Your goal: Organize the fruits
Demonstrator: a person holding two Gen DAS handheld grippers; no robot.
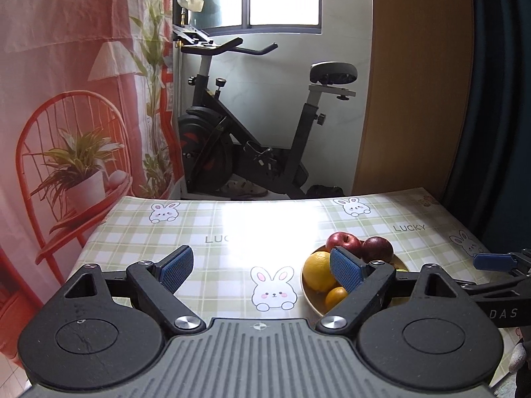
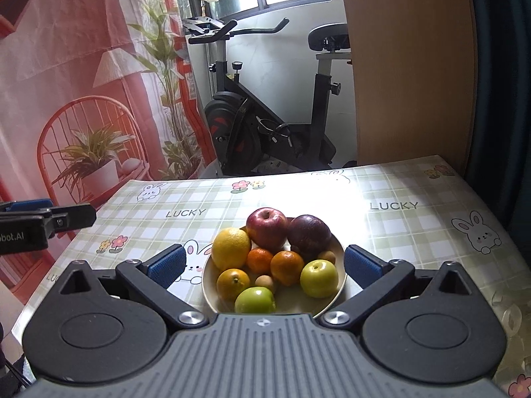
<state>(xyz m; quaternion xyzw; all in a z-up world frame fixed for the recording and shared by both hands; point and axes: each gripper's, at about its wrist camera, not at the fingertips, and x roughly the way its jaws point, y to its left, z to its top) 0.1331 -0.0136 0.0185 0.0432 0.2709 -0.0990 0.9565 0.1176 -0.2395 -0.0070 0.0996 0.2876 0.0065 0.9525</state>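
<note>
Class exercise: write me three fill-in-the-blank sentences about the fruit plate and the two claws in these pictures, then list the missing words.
1. All the fruit lies on one round ____.
2. The two green apples lie nearest the camera, and the two ____ apples lie farthest.
3. The right claw is open and holds ____.
4. The left claw is ____.

Missing words: plate; red; nothing; open
</note>
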